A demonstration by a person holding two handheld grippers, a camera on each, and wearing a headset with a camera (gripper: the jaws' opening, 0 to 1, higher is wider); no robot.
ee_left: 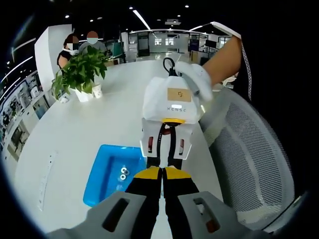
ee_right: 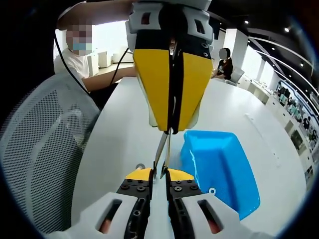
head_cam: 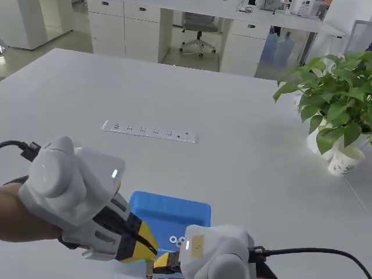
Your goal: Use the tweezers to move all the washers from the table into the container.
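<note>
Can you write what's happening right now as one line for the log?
left hand-held gripper: shut on tweezers | right hand-held gripper: closed on tweezers' lower end | container: washers inside

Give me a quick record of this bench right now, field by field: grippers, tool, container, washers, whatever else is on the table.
left gripper: shut on tweezers
right gripper: jaws close on either side of the tweezer tips; grip unclear
container: blue tray beside both grippers
washers: two lying in the container
table: white; power strip, potted plant
</note>
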